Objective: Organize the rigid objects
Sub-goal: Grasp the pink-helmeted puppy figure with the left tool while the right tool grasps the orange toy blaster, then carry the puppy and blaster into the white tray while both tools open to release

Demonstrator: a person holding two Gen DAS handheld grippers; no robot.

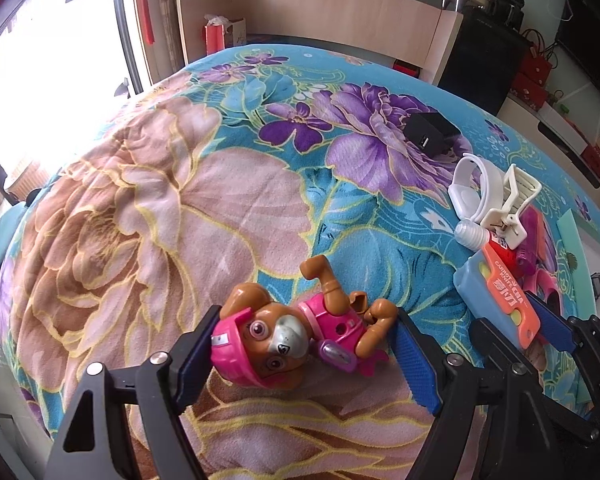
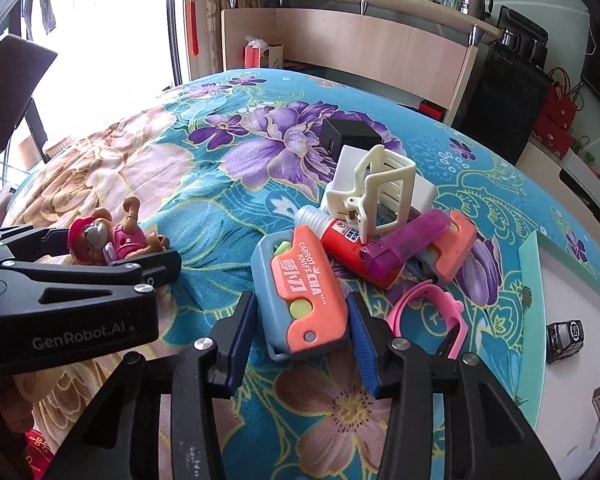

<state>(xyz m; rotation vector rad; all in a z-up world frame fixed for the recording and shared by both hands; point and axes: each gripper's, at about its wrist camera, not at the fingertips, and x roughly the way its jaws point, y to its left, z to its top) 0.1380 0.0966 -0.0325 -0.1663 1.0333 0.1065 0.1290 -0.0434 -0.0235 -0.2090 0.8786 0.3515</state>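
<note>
A brown toy dog [image 1: 284, 332] in a pink helmet and vest lies on its side on the flowered bedspread [image 1: 160, 208]. My left gripper [image 1: 306, 320] spans it, one blue pad against the helmet and the other against a paw. In the right wrist view the same toy dog [image 2: 112, 236] lies within the left gripper [image 2: 120, 250]. An orange and blue carrot knife toy [image 2: 300, 300] lies at the near edge of a pile. My right gripper [image 2: 300, 300] is shut on its two long sides. The right gripper [image 1: 508, 312] also shows at the far right of the left wrist view.
The pile behind the knife holds a white clip [image 2: 380, 188], a red glue bottle [image 2: 340, 240], a purple tube [image 2: 404, 244], a pink strap [image 2: 428, 312] and a black charger [image 2: 348, 132]. A toy car [image 2: 564, 340] sits on a white surface past the bed's right edge.
</note>
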